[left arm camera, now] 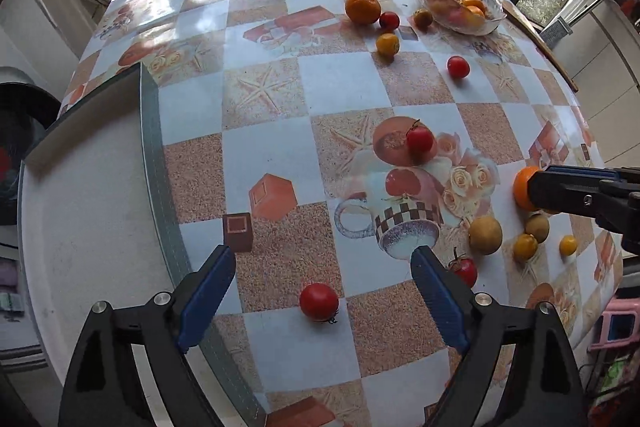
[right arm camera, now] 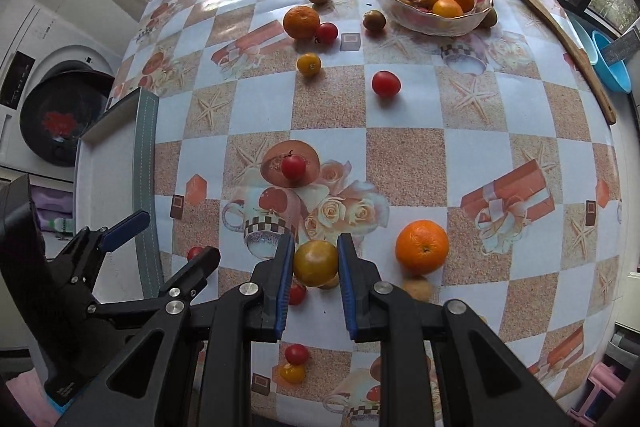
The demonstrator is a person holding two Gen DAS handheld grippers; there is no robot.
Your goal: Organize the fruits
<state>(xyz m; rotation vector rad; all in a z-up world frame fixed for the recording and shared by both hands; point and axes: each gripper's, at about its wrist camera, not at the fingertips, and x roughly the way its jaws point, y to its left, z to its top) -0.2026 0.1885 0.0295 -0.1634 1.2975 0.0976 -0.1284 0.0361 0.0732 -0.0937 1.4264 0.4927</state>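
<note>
- The table point(right arm camera: 440, 115), under a checkered oilcloth printed with starfish, cups and roses, carries fruit scattered across it
- A white tray point(left arm camera: 92, 195) with a grey rim lies on the table's left side, bare inside
- The glass bowl point(right arm camera: 430, 23) stands at the far right of the table, holding oranges and smaller fruits
- The left gripper point(left arm camera: 324, 259) points steeply down with its blue-padded jaws spread wide and nothing gripped; a red tomato point(left arm camera: 319, 301) lies on the cloth between them, touching neither pad
- The right gripper point(right arm camera: 314, 247) is clenched on a yellow-green tomato point(right arm camera: 315, 263), both blue pads pressed against its sides
- A loose orange point(right arm camera: 422, 247) sits just right of that gripper, near the held tomato
- Another orange point(right arm camera: 301, 22) lies near the bowl with a small red tomato point(right arm camera: 326, 33) touching it
</note>
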